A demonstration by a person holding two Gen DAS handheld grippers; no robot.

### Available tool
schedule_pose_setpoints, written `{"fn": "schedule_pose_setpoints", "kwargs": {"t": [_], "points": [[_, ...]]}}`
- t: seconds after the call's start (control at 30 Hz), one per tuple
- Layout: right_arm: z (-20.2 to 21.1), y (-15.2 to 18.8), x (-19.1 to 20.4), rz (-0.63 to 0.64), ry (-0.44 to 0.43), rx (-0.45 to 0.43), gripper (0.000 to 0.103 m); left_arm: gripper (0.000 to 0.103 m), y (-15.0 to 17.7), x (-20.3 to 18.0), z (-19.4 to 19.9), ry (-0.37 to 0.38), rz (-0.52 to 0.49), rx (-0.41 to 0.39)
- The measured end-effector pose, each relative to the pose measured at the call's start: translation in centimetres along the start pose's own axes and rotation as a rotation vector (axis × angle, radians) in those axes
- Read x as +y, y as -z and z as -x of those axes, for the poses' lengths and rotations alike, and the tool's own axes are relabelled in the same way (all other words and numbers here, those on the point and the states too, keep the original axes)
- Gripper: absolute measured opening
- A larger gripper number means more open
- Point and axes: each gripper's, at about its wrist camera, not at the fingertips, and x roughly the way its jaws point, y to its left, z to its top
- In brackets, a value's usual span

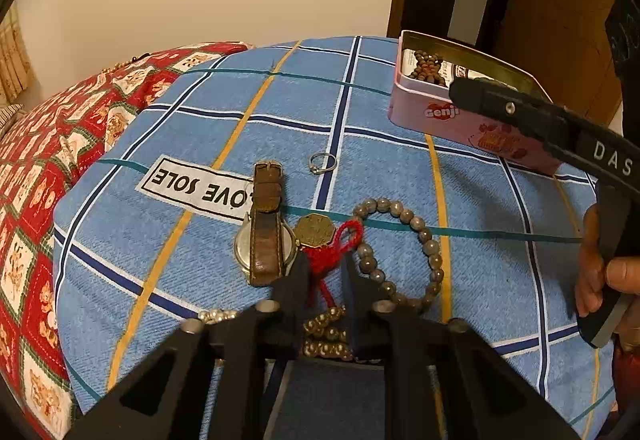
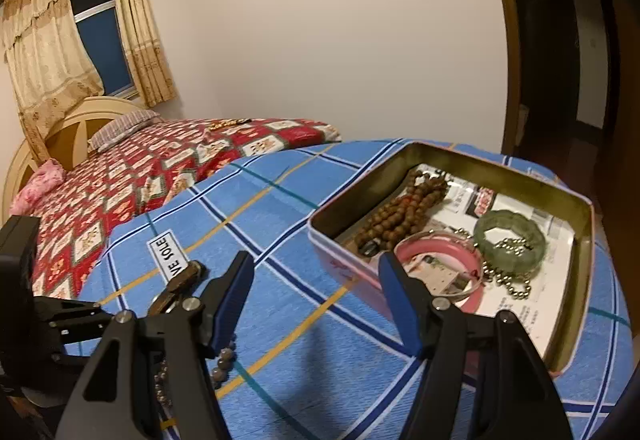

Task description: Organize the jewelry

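Observation:
On the blue plaid cloth (image 1: 200, 128) lie a brown-strap watch (image 1: 265, 232), a silver ring (image 1: 322, 162), a brass medallion (image 1: 315, 230) on a red cord (image 1: 334, 256), a grey bead bracelet (image 1: 404, 252) and gold beads (image 1: 326, 336). My left gripper (image 1: 325, 274) is narrowly parted with its fingertips either side of the red cord. My right gripper (image 2: 318, 270) is open and empty before the pink tin (image 2: 576, 280), which holds brown beads (image 2: 396, 216), a pink bangle (image 2: 440, 264) and a green bangle (image 2: 510, 240). The right gripper's body (image 1: 560, 128) crosses the tin (image 1: 424, 112).
A bed with a red patterned quilt (image 2: 132, 176) and pillow (image 2: 120, 128) stands left of the cloth. A curtained window (image 2: 100, 36) is behind it. A dark doorway (image 2: 560, 48) is at the right. A hand (image 1: 600, 272) holds the right gripper.

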Motion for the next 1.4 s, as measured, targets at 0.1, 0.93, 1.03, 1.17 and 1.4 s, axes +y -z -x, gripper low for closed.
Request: {"fn": "schedule_pose_setpoints", "kwargs": {"t": [0.1, 0.93, 1.03, 1.17, 1.4], "points": [[-0.4, 0.1, 0.2, 0.002, -0.023, 0.023, 0.068, 0.004, 0.1, 0.9, 0.7, 0.02, 0.053, -0.038], [-3.1, 2.0, 4.3, 0.127, -0.224, 0.237, 0.068, 0.004, -1.0, 5.1, 4.7, 0.031, 0.186, -0.218], [-4.0, 2.7, 6.9, 0.241, -0.208, 0.304, 0.068, 0.004, -1.0, 5.5, 5.1, 0.024, 0.193, -0.226], [-4.5, 3.3, 8.0, 0.3, -0.193, 0.334, 0.068, 0.004, -1.0, 5.7, 5.0, 0.02, 0.204, -0.221], [-4.6, 2.9, 6.8, 0.273, -0.15, 0.325, 0.022, 0.004, -1.0, 4.8, 5.1, 0.027, 0.188, -0.22]]}}
